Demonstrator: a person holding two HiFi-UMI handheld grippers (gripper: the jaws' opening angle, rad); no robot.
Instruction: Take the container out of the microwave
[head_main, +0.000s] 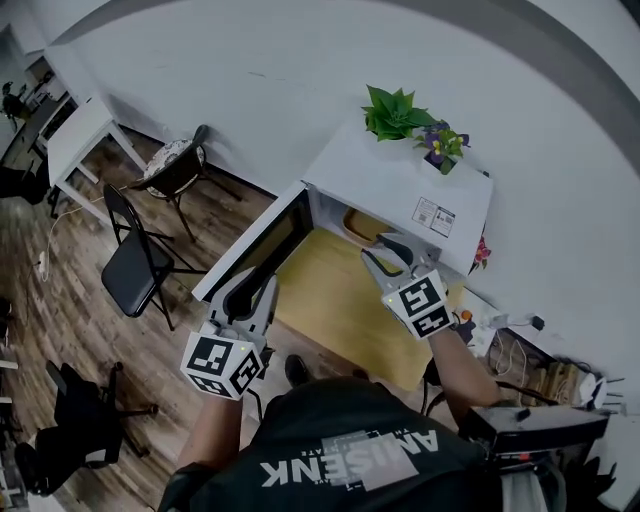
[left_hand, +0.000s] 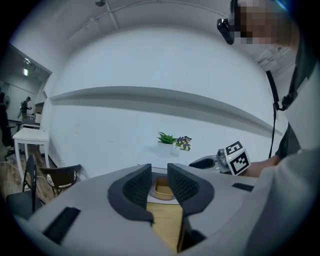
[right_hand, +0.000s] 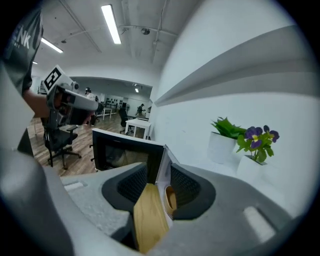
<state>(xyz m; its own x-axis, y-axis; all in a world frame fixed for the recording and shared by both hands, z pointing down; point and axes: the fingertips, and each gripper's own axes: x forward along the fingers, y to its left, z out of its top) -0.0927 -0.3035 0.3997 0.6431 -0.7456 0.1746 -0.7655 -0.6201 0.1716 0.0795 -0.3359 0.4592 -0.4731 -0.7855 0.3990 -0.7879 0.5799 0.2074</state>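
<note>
The white microwave (head_main: 400, 185) stands on a wooden table (head_main: 330, 300) with its door (head_main: 262, 245) swung wide open to the left. A tan container (head_main: 362, 226) sits inside the cavity. My right gripper (head_main: 383, 250) hovers just in front of the opening, jaws open, nothing between them. In the right gripper view the jaws (right_hand: 159, 175) frame the door's edge and the container (right_hand: 171, 197) beyond. My left gripper (head_main: 250, 285) is open near the door's outer edge. In the left gripper view its jaws (left_hand: 159, 175) frame the distant container (left_hand: 162, 187), and the right gripper (left_hand: 205, 162) shows beside it.
Two potted plants (head_main: 410, 120) stand on top of the microwave. Folding chairs (head_main: 140, 265) and a white side table (head_main: 80, 135) are on the wood floor to the left. Cables and a power strip (head_main: 520, 350) lie to the right of the table.
</note>
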